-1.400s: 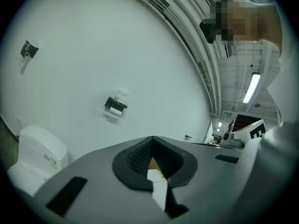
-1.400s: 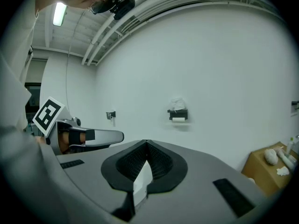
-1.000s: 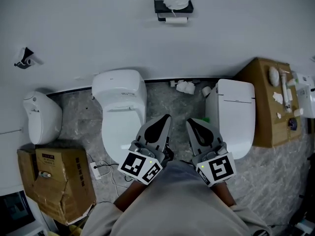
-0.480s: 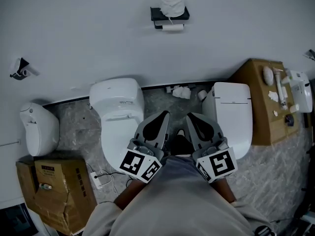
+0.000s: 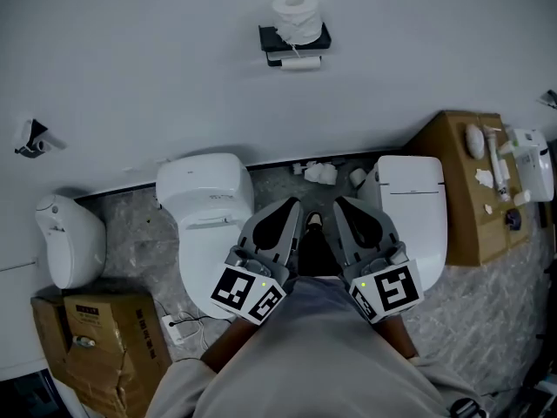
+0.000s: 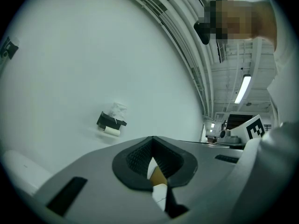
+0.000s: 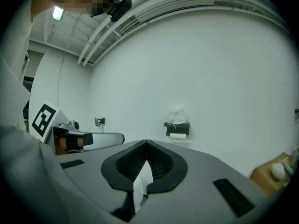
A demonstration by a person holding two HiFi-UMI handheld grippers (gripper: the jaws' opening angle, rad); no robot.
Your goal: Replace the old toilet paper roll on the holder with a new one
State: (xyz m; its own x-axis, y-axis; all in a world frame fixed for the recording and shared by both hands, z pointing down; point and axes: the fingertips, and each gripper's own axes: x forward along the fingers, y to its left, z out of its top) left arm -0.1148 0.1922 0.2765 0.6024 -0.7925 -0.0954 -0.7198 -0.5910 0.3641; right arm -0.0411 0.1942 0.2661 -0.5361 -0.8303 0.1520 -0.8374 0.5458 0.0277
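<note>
Left tongs (image 5: 289, 211) and right tongs (image 5: 345, 209): both pressed together, nothing pinched. They sit side by side in front of my torso (image 5: 305, 355), pointing at the wall (image 5: 157, 68), well apart from the holder (image 5: 294, 42). The holder is black and fixed to the white wall. A ragged roll (image 5: 294, 11) sits on top of it and a thin roll (image 5: 301, 61) hangs under it. Every view shows the thin roll too small to tell how much paper it carries. My torso hides the floor nearest me. Through the notch behind each pair of tips only slivers of white and brown show, and I cannot say what they are. Floor (image 5: 130, 225): grey, marbled. Toilet (image 5: 207, 200) left of the tongs, second toilet (image 5: 412, 200) right of them, white wad (image 5: 320, 173) between the two at the wall's foot. Brown box (image 5: 459, 155) at right bears small pale items, not identifiable. Box (image 5: 100, 338) at lower left is cut off by the frame. Small dark fitting (image 5: 30, 136) on the wall, unclear.
</note>
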